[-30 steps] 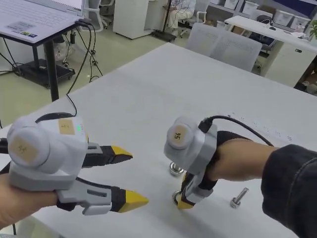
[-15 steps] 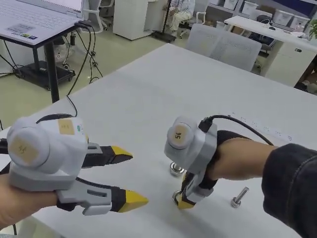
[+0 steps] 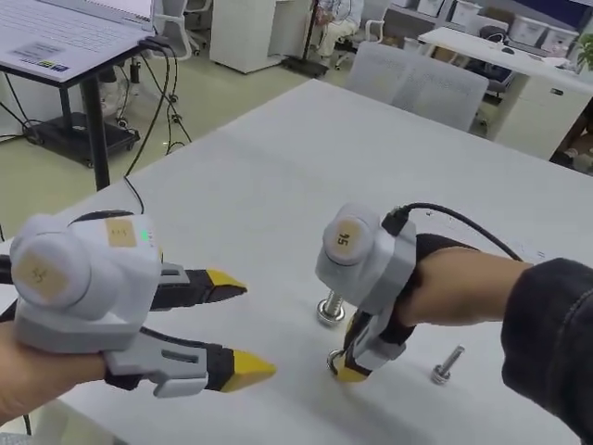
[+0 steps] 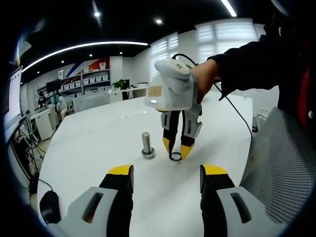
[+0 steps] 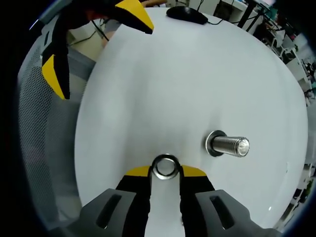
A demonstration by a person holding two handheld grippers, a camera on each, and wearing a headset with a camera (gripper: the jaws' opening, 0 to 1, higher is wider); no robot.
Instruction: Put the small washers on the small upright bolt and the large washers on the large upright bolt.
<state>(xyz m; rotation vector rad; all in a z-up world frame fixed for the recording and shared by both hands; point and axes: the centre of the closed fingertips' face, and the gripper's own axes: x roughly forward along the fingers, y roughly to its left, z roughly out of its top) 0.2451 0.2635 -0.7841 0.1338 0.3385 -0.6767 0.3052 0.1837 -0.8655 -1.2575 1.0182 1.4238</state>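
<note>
The right gripper is covering most of the washer in the head view, where just a sliver of metal ring is peeking out beside the yellow tips. The person's dark sleeve is running off the frame's right edge, and the hand holding the left gripper is being cut off at the lower left. The small bolt is sitting near that sleeve, too small for its thread to be made out, and it is hard to tell whether it is standing quite straight.

In the right gripper view the washer is showing as a plain, shiny steel ring with a round hole, lying flat and touching the white table. The right gripper's jaws are pinching it from both sides, nearly closed around it. Whether it is a small or a large washer is not clear. The large bolt is standing upright just beside it, head down, with a bright threaded shaft. The left gripper is hovering well apart from both, with its jaws spread wide and nothing between them. A dark computer mouse is lying further off on the table.
</note>
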